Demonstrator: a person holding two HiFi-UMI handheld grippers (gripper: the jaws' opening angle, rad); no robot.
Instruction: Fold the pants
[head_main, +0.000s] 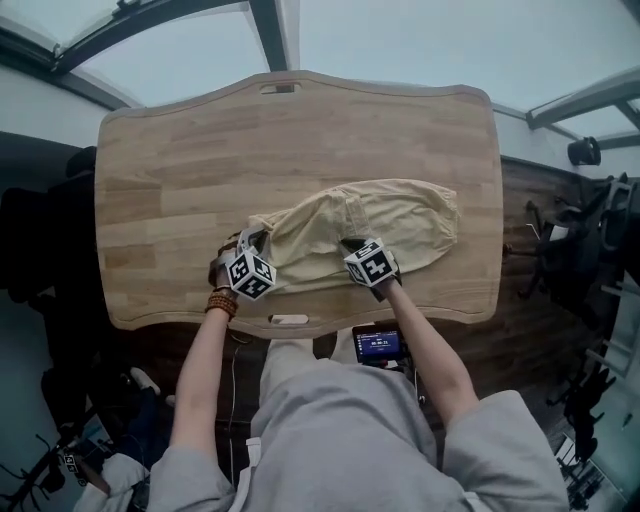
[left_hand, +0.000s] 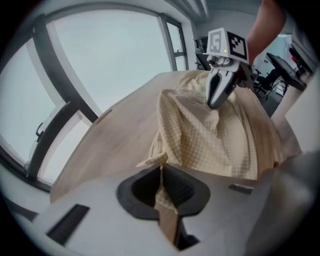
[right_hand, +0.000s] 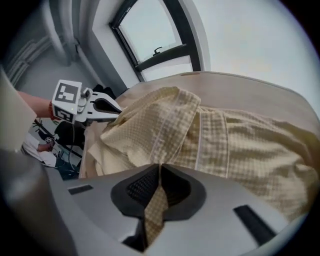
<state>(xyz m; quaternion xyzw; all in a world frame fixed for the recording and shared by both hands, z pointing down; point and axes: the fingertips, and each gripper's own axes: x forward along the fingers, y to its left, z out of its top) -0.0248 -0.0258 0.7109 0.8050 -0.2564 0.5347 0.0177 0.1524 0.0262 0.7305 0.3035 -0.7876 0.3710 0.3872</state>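
Pale yellow checked pants (head_main: 360, 235) lie bunched on the wooden table (head_main: 200, 180), toward its near edge. My left gripper (head_main: 247, 262) is shut on the pants' left end; the cloth (left_hand: 200, 140) is pinched between its jaws in the left gripper view (left_hand: 161, 172). My right gripper (head_main: 362, 262) is shut on the near edge of the pants around their middle, and a strip of the fabric (right_hand: 220, 145) runs between its jaws (right_hand: 160, 172). Each gripper shows in the other's view: the right gripper (left_hand: 218, 100) and the left gripper (right_hand: 112, 107), both clamped on the cloth.
A phone (head_main: 378, 346) with a lit screen sits just below the table's near edge. Bare table wood stretches to the far side and to the left (head_main: 170, 230). Dark chairs and gear (head_main: 590, 260) stand at the right, and more dark items (head_main: 40, 240) at the left.
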